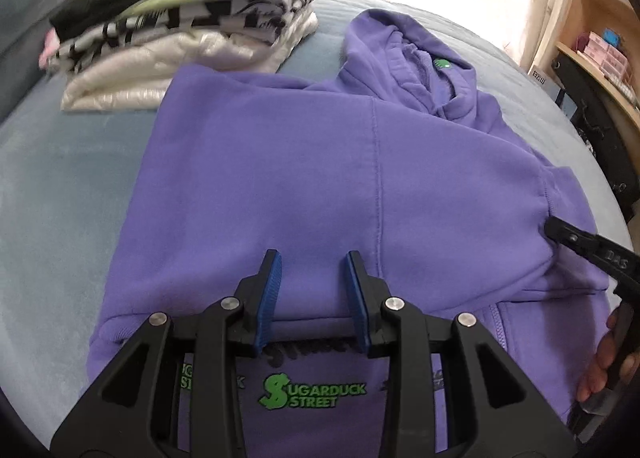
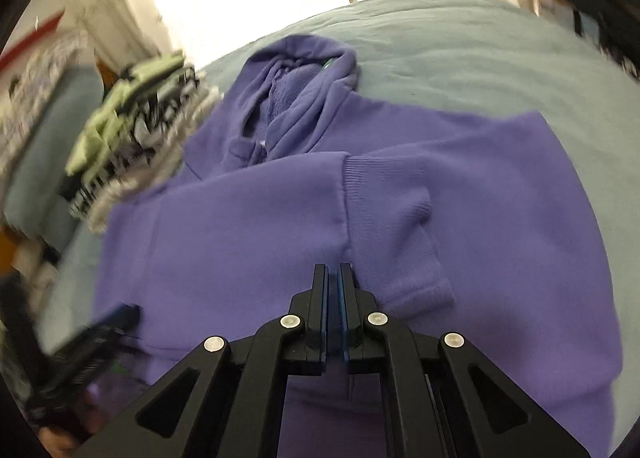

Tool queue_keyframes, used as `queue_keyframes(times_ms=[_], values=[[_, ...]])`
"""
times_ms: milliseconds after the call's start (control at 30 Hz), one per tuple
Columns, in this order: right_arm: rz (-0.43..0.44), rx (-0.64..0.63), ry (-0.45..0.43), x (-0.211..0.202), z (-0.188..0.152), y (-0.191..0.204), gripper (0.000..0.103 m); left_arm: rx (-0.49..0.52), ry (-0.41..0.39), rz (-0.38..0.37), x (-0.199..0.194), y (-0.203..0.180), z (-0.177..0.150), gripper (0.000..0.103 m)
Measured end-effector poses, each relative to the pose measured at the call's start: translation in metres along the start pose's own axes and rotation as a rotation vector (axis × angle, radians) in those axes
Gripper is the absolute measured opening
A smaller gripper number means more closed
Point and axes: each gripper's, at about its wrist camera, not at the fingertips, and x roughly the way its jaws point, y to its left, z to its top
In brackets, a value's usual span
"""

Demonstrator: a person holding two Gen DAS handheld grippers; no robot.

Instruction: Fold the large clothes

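Left wrist view first: we see our left tongs (image 1: 314,270) standing partly apart, their blue pads (image 1: 270,298) on either side of a fold of the purple cotton hoodie (image 1: 280,178) (whether the pads actually pinch that fold we cannot tell). The hoodie lies spread on the pale blue-grey bed (image 1: 60,198), stretching ahead of the tongs with its hood (image 1: 408,62) at the far end. Below the tongs a green "Sugarduck Street" print (image 1: 312,394) shows on the cloth. Ahead and to the left of the tongs, just beside the hoodie's far corner, sits a stack of folded clothes (image 1: 180,26) in green, black-and-white and cream. To the right, our right tongs (image 1: 560,232) reach in over the hoodie's edge.

From the right wrist view, the right tongs (image 2: 333,270) are closed tight, pad against pad, with no cloth visibly between them. They hang over the hoodie, and a sleeve with a ribbed cuff (image 2: 400,218) lies folded across the body just ahead and to the right. The left tongs (image 2: 120,316) appear blurred at lower left.
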Motion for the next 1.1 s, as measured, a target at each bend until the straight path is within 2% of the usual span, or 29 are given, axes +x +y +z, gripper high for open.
queue_keyframes(times_ms=[67,167,333,400,467,700,767,833,1100], values=[[-0.061,-0.007,0.001,-0.014,-0.008,-0.006,0.007,-0.01,0.008,0.008,-0.007,0.003,0.0,0.029],[-0.047,-0.002,0.012,-0.044,-0.03,-0.017,0.007,-0.015,0.004,0.014,-0.024,0.007,-0.007,0.029],[-0.026,0.024,-0.005,-0.12,-0.082,-0.037,0.008,0.001,-0.011,0.008,-0.073,0.014,-0.032,0.029],[-0.013,0.034,-0.021,-0.154,-0.103,-0.042,0.014,0.007,-0.024,0.009,-0.098,0.017,-0.043,0.03],[-0.022,0.028,-0.047,-0.183,-0.118,-0.043,0.028,0.011,-0.034,0.013,-0.12,0.02,-0.053,0.038],[0.016,-0.009,-0.144,-0.27,-0.147,-0.021,0.03,0.015,-0.105,0.024,-0.203,0.028,-0.083,0.041],[0.022,-0.046,-0.17,-0.294,-0.156,-0.009,0.032,0.02,-0.117,0.035,-0.22,0.027,-0.09,0.052],[0.016,-0.086,-0.188,-0.311,-0.166,0.002,0.034,0.018,-0.136,0.055,-0.239,0.027,-0.098,0.055],[0.009,-0.162,-0.187,-0.358,-0.21,0.029,0.035,0.023,-0.152,0.065,-0.282,0.03,-0.125,0.056]])
